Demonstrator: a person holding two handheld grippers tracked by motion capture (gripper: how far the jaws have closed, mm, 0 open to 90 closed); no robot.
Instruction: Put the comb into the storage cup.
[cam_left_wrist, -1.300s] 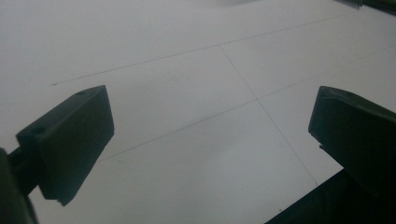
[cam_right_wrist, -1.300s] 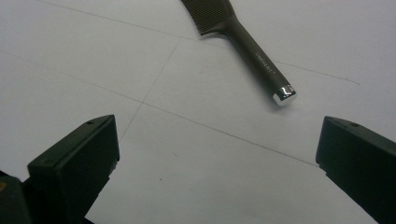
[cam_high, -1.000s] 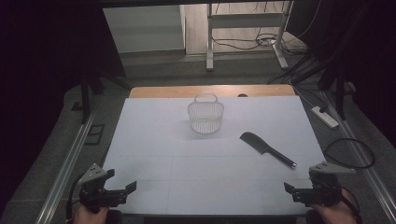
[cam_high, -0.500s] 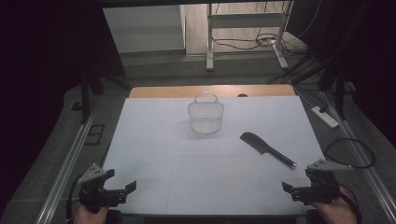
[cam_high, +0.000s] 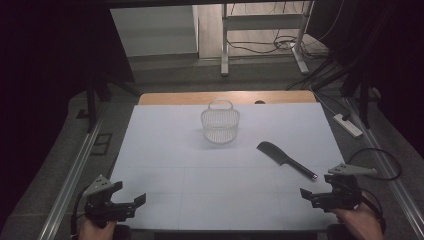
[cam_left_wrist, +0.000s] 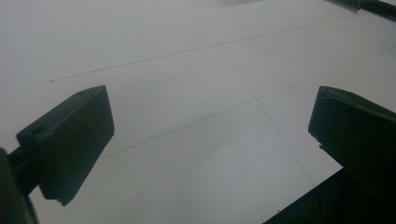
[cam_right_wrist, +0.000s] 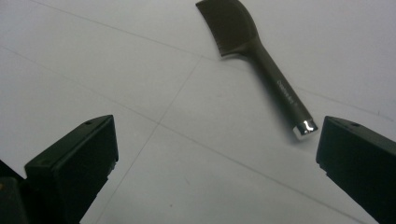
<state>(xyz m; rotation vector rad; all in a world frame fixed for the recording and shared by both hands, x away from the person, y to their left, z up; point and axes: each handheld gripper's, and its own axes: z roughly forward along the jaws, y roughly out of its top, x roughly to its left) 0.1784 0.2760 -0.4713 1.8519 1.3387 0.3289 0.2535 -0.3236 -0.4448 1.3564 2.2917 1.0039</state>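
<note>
Right gripper (cam_high: 314, 194), jaws spread wide and empty, is held just short of the dark plastic comb with a chrome-tipped handle (cam_right_wrist: 261, 56), which lies right of the clear wire basket (cam_high: 220, 123); an approach is judged under way, and closing on the handle is called for next.

Two hand-held grippers are at the table's near edge: the left gripper (cam_high: 134, 204) and the right gripper (cam_high: 309, 194). One black comb (cam_high: 285, 158) lies just ahead of the right gripper. One wire basket (cam_high: 220, 124) stands well ahead of both grippers, between their lines.
</note>
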